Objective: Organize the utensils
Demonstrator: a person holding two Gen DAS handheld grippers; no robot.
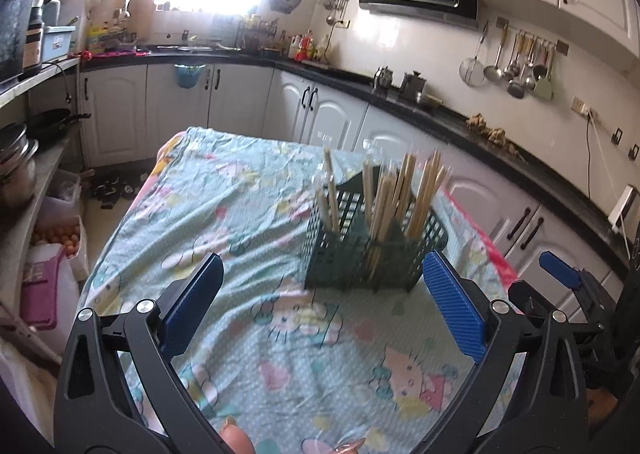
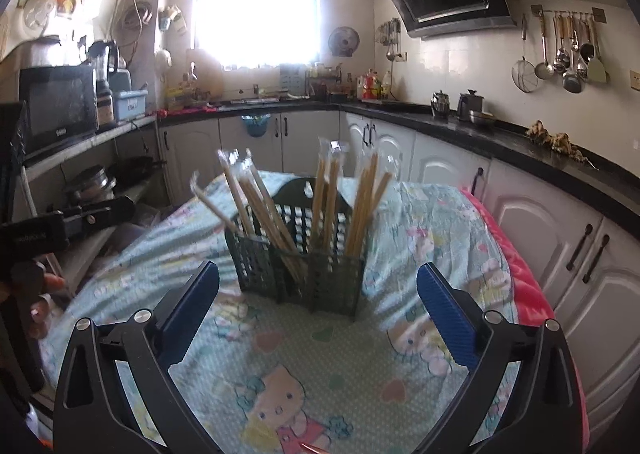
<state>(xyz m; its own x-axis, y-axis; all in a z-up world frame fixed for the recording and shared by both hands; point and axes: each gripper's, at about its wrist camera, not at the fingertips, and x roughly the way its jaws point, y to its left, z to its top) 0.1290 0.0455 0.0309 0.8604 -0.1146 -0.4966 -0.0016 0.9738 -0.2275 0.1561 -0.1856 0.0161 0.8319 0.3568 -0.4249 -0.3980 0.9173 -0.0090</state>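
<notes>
While both grippers stand empty, the task's things are already gathered: the wrapped chopsticks stand upright in the compartments of the dark green perforated basket, which rests on the cartoon-printed cloth over the worktop. No loose chopstick shows on the cloth, so I judge that the sorting is near its end or between two steps.

To do the next step well, it is better to approach one bundle from above and close on it near the upper part, so that the basket does not tip and neighbouring bundles are not pushed. Some sticks lean outward to the left, so care is needed there.

The left gripper has its blue fingers spread wide, with nothing between them. It points slightly downward at the cloth, and the basket is just ahead, a little to the right. The right gripper is also spread wide and empty, tilted gently down, with the basket directly in front.
</notes>
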